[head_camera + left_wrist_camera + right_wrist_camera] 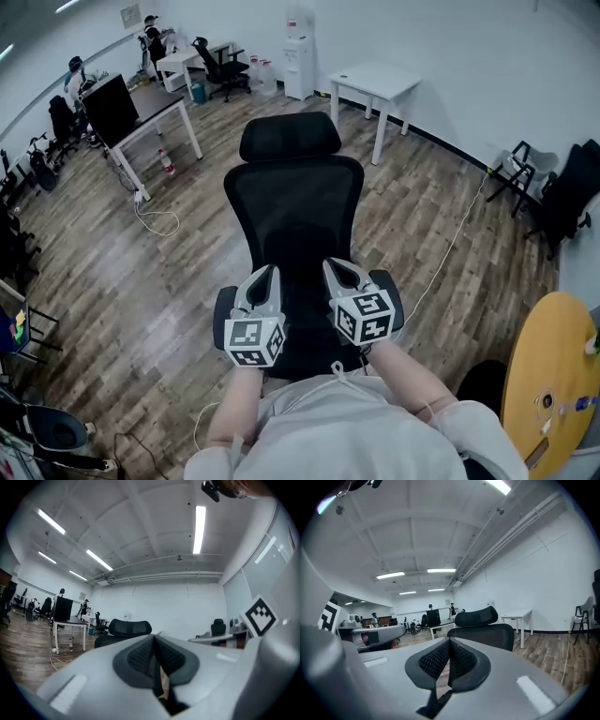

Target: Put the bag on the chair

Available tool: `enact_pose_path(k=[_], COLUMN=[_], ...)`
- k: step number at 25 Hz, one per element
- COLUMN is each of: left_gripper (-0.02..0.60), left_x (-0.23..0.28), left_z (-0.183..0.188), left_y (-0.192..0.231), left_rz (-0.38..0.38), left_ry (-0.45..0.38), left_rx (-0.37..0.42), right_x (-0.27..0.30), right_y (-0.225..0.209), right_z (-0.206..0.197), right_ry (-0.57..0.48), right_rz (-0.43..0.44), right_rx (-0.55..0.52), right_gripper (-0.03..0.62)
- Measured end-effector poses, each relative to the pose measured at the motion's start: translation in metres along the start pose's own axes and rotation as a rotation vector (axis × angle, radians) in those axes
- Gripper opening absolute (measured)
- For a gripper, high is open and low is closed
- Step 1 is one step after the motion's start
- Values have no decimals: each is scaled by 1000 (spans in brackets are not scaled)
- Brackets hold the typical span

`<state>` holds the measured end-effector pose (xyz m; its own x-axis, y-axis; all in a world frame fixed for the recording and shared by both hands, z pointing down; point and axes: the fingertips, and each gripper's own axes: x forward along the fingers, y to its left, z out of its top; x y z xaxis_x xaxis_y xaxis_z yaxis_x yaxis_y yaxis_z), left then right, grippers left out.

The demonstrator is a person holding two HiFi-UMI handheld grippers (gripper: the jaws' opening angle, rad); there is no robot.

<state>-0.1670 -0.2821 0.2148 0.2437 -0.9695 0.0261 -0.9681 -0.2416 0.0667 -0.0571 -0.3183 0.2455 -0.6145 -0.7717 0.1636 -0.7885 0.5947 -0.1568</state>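
Note:
A black mesh office chair with a headrest stands right in front of me, its back facing me. No bag shows in any view. My left gripper and right gripper hover side by side over the chair's seat, both shut with nothing between the jaws. In the left gripper view the shut left gripper points level toward the chair's headrest. The right gripper view shows the shut right gripper with the chair just beyond it.
A white table stands by the far wall and a desk with a monitor at the left. A yellow round table sits at my right, with dark chairs beyond it. A white cable runs over the wood floor.

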Motion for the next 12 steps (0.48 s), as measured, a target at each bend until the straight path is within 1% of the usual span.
enact_pose_path(k=[5, 12], left_gripper=[6, 6], left_x=[-7, -4], left_z=[4, -4], left_y=[-3, -1], left_rz=[-40, -21], left_ry=[-4, 18], left_rx=[8, -13], right_x=[1, 0], right_y=[8, 6], right_z=[1, -8], right_ry=[-15, 9], right_rz=[0, -13], right_rx=[-26, -65], right_gripper=[-3, -3])
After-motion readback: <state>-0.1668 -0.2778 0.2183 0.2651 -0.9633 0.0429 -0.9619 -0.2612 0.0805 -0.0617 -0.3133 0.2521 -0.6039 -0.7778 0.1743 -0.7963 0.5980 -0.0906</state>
